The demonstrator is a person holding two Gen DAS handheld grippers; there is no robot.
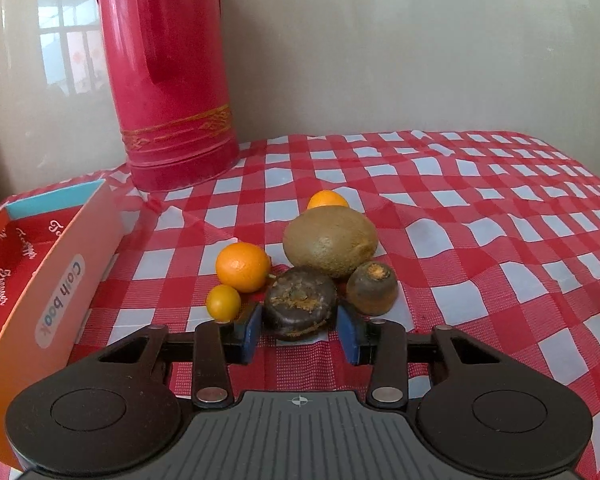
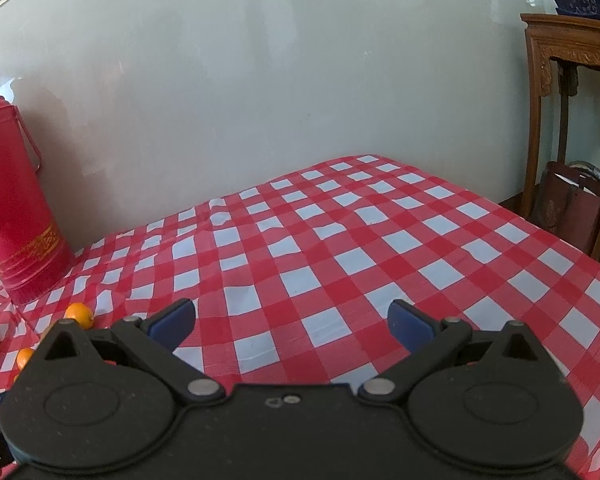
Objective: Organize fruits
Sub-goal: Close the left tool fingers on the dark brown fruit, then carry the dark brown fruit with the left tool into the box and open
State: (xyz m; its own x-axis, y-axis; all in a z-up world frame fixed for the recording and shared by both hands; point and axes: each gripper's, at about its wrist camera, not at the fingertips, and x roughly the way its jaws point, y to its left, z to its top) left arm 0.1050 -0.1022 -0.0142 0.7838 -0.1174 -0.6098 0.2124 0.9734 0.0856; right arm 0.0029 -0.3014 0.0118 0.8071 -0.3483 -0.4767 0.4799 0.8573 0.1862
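Note:
In the left wrist view a dark round dried fruit (image 1: 300,302) lies between the blue pads of my left gripper (image 1: 302,330); the pads stand close on both sides, and contact is unclear. Behind it sit a brown kiwi (image 1: 330,240), a small brown fruit (image 1: 372,288), a larger orange (image 1: 243,266), a small kumquat (image 1: 223,302) and another orange (image 1: 327,199) half hidden behind the kiwi. My right gripper (image 2: 292,326) is open and empty over the checked cloth; two oranges (image 2: 79,314) show at its left.
A tall red thermos (image 1: 168,76) stands at the back left, also in the right wrist view (image 2: 16,216). An open orange cardboard box (image 1: 60,272) with a red lining sits at the left. A wooden stand (image 2: 572,120) is beyond the table's right edge.

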